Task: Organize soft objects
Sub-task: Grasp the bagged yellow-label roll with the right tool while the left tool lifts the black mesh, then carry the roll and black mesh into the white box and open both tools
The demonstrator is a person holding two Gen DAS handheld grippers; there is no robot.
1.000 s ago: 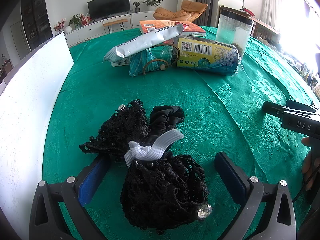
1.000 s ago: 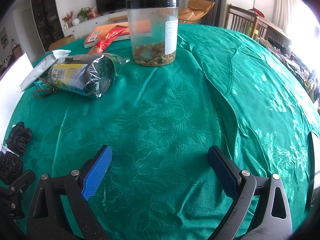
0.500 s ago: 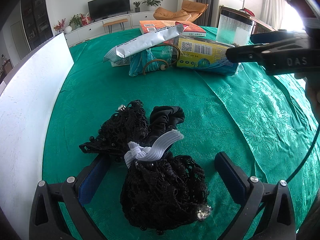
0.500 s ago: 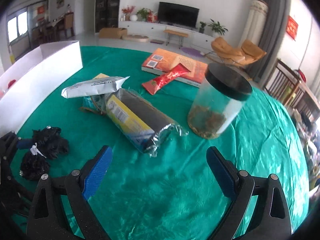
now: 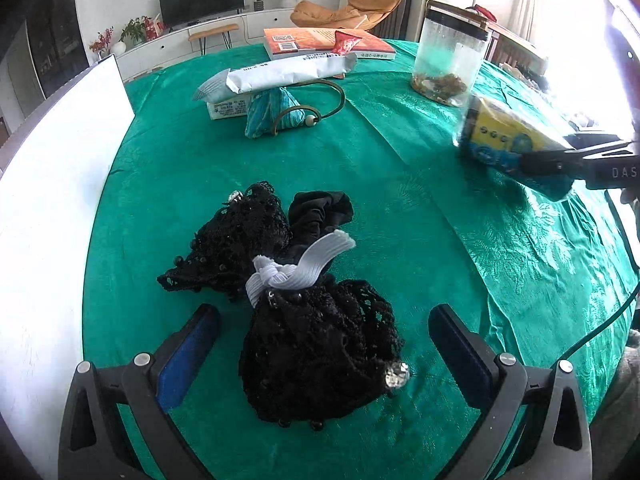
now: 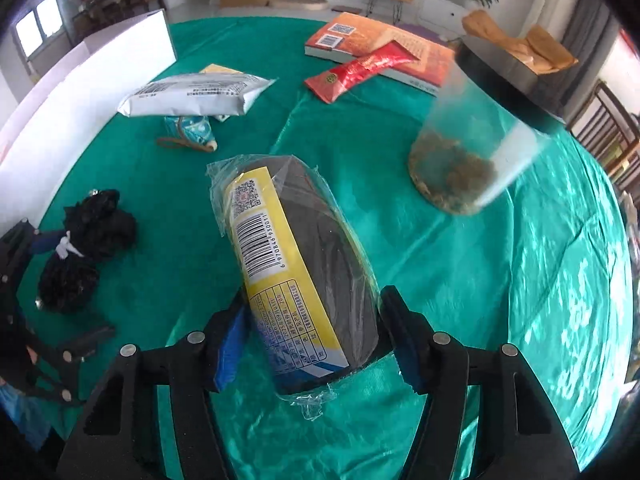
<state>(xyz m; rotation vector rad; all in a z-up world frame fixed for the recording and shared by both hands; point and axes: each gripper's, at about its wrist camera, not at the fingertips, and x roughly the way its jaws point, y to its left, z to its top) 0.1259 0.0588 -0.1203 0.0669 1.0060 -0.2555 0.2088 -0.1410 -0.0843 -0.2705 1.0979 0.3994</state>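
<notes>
The right gripper (image 6: 316,340) has its two blue-padded fingers (image 6: 230,344) pressed against either side of a plastic-wrapped roll (image 6: 296,264), dark grey with a yellow label and barcode, gripping it at its near end. The roll points away from the gripper over the green tablecloth (image 6: 500,280), and in the left wrist view it sits off at the right edge (image 5: 508,140), looking lifted clear of the cloth.

The left gripper (image 5: 324,344) hangs low at the near side with its jaws spread wide, clamping nothing. Between its fingers, and reaching a bit farther out, lies a black lace bundle (image 5: 320,352) tied round the middle with a white elastic band (image 5: 296,270); small beads and a shiny stone stud the lace. A plain black scrunchie (image 5: 320,210) is tucked against the bundle's far side. The bundle lies flat on the cloth, and I can't tell if the pads touch it.

Farther back: a white foil packet (image 5: 276,74) resting across a teal pouch (image 5: 272,110) with a brown cord loop, then an orange book (image 5: 320,40) with a red sachet (image 5: 346,40) on it. To the right stands a clear jar (image 5: 448,56) with a dark lid and brownish bits at the bottom. A white board (image 5: 52,200) runs along the left edge of the table.
</notes>
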